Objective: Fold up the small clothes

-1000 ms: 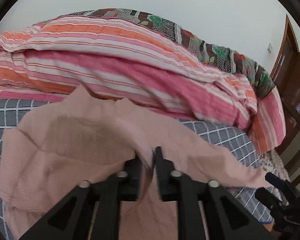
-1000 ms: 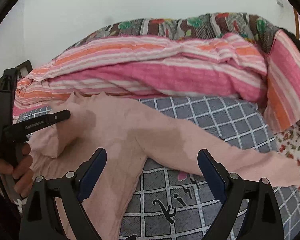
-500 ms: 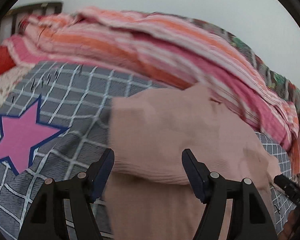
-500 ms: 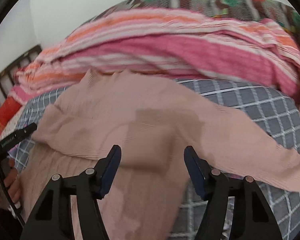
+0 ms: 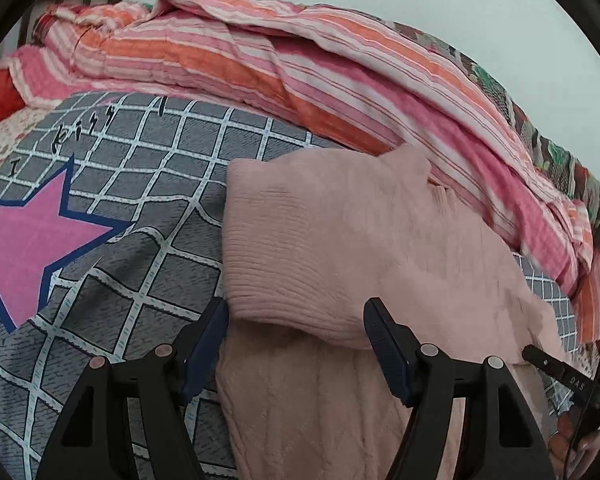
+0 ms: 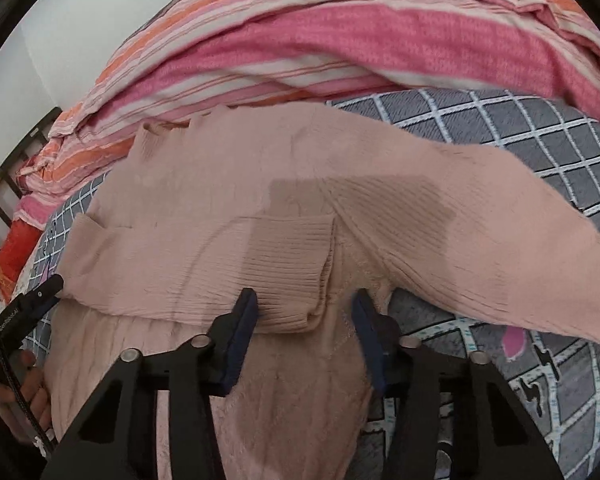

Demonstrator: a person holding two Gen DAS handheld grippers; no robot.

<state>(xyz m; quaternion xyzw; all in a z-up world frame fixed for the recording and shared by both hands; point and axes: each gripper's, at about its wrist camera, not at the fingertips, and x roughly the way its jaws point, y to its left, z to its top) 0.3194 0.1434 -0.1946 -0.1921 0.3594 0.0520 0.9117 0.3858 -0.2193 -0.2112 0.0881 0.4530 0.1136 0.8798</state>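
Bare sheet [image 5: 148,208] left of sweater [image 5: 340,240] is free; quilt heap [image 5: 300,80] blocks behind, touching sweater's far edge

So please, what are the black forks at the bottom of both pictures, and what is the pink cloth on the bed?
Each fork is a hand-held gripper with a camera behind it; a person holds one in each hand. One picture looks along the left gripper, the other along the right gripper. A pink sweater lies on the grey checked sheet, one sleeve folded across its body, the other sleeve spread out. A striped blanket is behind. Neither gripper holds anything: the left stands open, and the right has just been closing around the folded cuff.
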